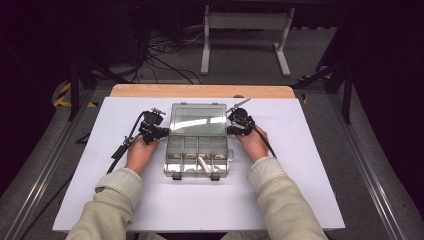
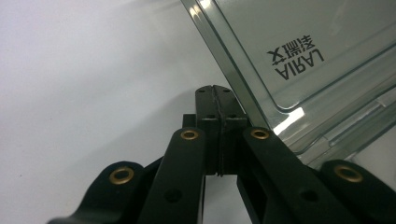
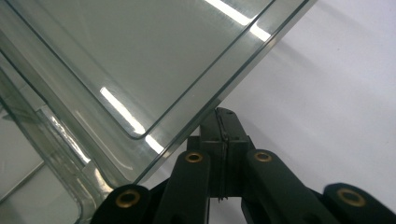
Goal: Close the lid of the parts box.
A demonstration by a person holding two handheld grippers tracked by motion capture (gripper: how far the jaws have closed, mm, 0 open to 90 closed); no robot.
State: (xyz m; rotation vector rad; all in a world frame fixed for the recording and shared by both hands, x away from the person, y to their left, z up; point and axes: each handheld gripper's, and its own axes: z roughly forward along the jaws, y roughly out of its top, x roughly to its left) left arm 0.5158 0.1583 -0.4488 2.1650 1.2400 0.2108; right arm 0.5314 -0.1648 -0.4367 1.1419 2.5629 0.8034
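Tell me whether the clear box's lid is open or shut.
Open. The lid is swung up and back from the compartmented box, leaving the compartments uncovered; both gripper views show it tilted beside shut jaws.

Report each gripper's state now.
Left gripper: shut, empty, beside the clear lid.
Right gripper: shut, empty, beside the lid's other edge.

I had a clear plastic organiser box [image 1: 197,150] lying flat at the middle of the white table, its long side toward me. Its transparent lid [image 1: 198,119] stood open, swung back on the far edge and tilted upward, catching bright glare. Mirrored black lettering showed through the lid [image 2: 299,56] near one corner. The tray was split by dividers into a row of compartments; small pale pieces lay in several, too small to identify. Two dark latches [image 1: 177,176] hung at the near edge.
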